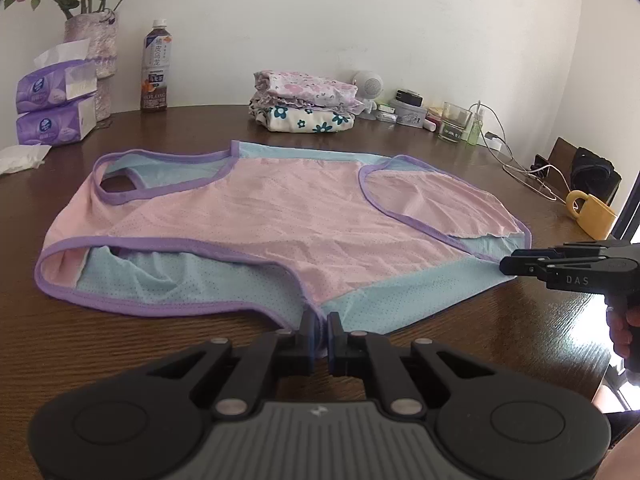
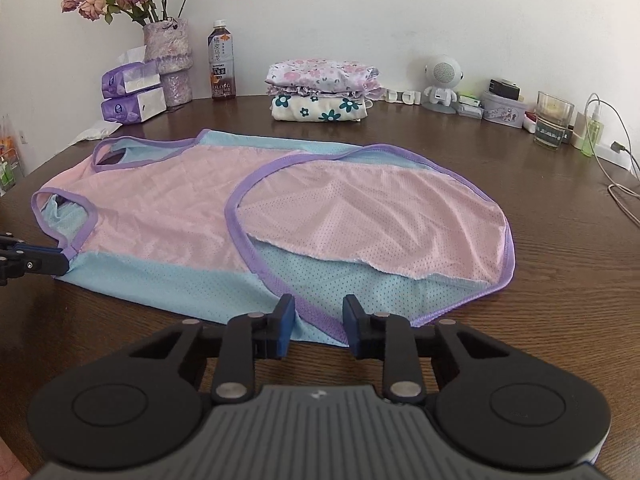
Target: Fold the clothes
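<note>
A pink mesh tank top [image 1: 256,220] with blue side panels and purple binding lay flat on the dark wooden table [image 1: 80,340], armholes toward the left, hem toward the right; fine perforations covered the fabric. Behind it, left to right, stood two purple tissue packs [image 1: 56,100], a vase of dried roses [image 2: 168,60], a tea bottle [image 2: 222,66] whose label carried Chinese characters and "OOLONG", a stack of folded floral clothes [image 2: 320,94], a white round speaker figure [image 2: 442,80] and a glass [image 2: 554,124]. The left gripper [image 1: 320,330] lay low at the near blue edge, its fingers closed on the fabric beside the purple armhole binding. The right gripper [image 2: 318,322], marked "DAS" on its body in the left wrist view, was held level over the hem corner by a hand [image 1: 624,332]; its fingers stood apart, straddling the purple-bound edge without pinching it
</note>
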Tool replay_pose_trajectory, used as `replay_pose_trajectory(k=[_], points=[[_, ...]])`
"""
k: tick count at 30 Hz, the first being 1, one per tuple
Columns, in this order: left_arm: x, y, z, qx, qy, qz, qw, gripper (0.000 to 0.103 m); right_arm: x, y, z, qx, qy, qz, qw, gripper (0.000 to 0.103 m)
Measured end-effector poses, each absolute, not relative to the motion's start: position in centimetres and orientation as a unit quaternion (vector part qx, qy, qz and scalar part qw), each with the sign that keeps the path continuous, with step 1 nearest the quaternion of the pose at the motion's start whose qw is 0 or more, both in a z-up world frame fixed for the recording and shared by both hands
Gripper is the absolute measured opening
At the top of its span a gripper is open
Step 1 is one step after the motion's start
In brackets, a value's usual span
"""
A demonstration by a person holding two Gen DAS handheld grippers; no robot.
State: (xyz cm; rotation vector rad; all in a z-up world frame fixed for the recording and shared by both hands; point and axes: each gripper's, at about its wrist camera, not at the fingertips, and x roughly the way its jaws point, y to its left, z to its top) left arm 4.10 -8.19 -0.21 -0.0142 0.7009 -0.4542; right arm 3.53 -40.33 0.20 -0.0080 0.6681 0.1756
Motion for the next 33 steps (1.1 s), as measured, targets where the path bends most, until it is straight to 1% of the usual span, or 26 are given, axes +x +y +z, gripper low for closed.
replay_pose_trajectory(k=[1,3,5,6,7,8,9,10,11,13,17,23,33], points=[[3.9,-8.1,0.1,-0.012,0.335,-0.218,0.916,0.007,3.6,-40.4,0.2,-0.003,0.330,0.085,0.940,0.026],[3.5,-7.9,1.2,-0.021,0.319,-0.218,0.922,0.026,3.5,-40.7,0.4,0.010,0.333,0.090,0.939,0.033],[3.0,-7.6,2.7,-0.028,0.297,-0.211,0.931,0.068,3.1,-40.7,1.8,0.030,0.326,0.103,0.939,0.067],[2.7,-7.4,3.5,-0.030,0.286,-0.204,0.936,0.076,2.9,-40.6,2.5,0.030,0.322,0.107,0.940,0.074],[2.6,-7.4,4.1,-0.026,0.279,-0.193,0.940,0.085,2.8,-40.4,3.3,0.031,0.318,0.110,0.941,0.087],[2.6,-7.4,4.5,-0.022,0.277,-0.184,0.943,0.089,2.6,-40.2,4.1,0.031,0.314,0.113,0.942,0.096],[2.5,-7.5,4.6,-0.021,0.277,-0.176,0.944,0.089,2.5,-39.9,4.6,0.025,0.312,0.114,0.943,0.101],[2.4,-7.5,4.7,-0.020,0.279,-0.167,0.945,0.091,2.4,-39.4,4.9,0.018,0.313,0.110,0.943,0.103],[2.5,-7.5,4.5,-0.024,0.289,-0.159,0.944,0.094,2.3,-39.0,5.0,0.012,0.314,0.104,0.944,0.103],[2.6,-7.4,3.9,-0.030,0.309,-0.143,0.940,0.097,2.1,-38.3,5.0,0.002,0.318,0.093,0.944,0.103],[2.1,-6.7,2.7,-0.053,0.331,-0.146,0.931,0.097,1.6,-37.0,3.9,-0.012,0.334,0.070,0.940,0.103],[1.9,-6.9,2.6,-0.053,0.336,-0.145,0.929,0.097,0.8,-35.6,2.8,-0.027,0.347,0.046,0.936,0.103],[1.8,-7.2,2.4,-0.051,0.342,-0.143,0.927,0.097,0.9,-36.6,2.7,0.017,0.354,0.056,0.933,0.103]])
